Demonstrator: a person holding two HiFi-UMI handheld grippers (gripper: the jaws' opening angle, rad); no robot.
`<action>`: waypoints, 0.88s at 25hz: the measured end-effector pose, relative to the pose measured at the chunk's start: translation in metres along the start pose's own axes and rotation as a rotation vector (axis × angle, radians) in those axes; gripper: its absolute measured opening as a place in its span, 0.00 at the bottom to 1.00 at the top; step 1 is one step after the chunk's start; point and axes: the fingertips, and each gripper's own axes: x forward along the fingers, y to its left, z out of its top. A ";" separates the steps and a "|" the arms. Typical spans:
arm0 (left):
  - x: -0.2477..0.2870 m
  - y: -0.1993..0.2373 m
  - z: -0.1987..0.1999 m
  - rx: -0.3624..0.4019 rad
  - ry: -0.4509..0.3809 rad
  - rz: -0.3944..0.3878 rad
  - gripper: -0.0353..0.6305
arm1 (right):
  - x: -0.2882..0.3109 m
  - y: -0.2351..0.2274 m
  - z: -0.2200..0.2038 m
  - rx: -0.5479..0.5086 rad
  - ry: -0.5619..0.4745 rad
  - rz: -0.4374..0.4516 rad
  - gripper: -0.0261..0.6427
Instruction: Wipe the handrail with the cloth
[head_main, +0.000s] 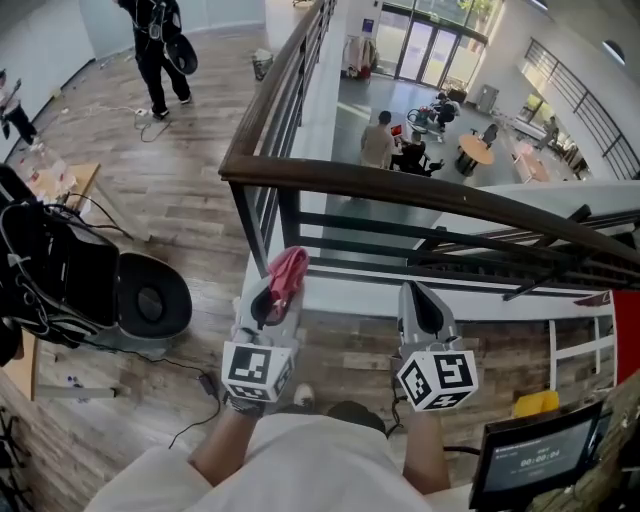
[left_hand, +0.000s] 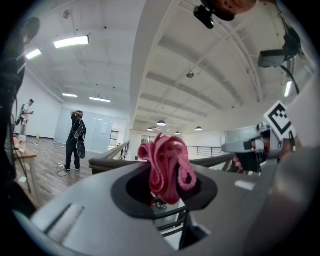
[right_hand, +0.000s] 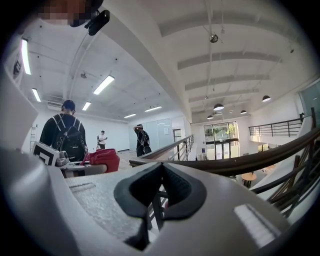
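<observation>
Left gripper: our fingers are clamped on the cloth, so that side's loaded.
Cloth: pink-red, bunched into loops, sticking up out of the left fingers. In the head view it sits below the handrail and, as far as we can see, isn't touching it.
Right gripper: fingers pressed together with nothing in them, held beside the left one, also on our side of the rail.
Handrail: dark brown bar on black metal posts. It crosses right in front of us, then turns a corner at our left and runs off into the distance.
Floor: wood planks under us, with a black chair at our left and cables trailing near it.
Beyond the rail: a lower level where people sit by a round desk.
Background: a person in black standing far up the wood floor.
</observation>
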 end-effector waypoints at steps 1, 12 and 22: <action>0.000 -0.001 0.000 0.000 0.002 -0.002 0.23 | -0.002 -0.001 0.000 0.001 0.002 -0.002 0.04; 0.022 0.004 -0.010 0.007 0.029 -0.001 0.23 | 0.023 -0.006 -0.004 -0.018 0.015 0.025 0.04; 0.046 0.011 0.008 0.048 0.003 0.058 0.23 | 0.062 -0.023 0.009 0.040 -0.014 0.101 0.04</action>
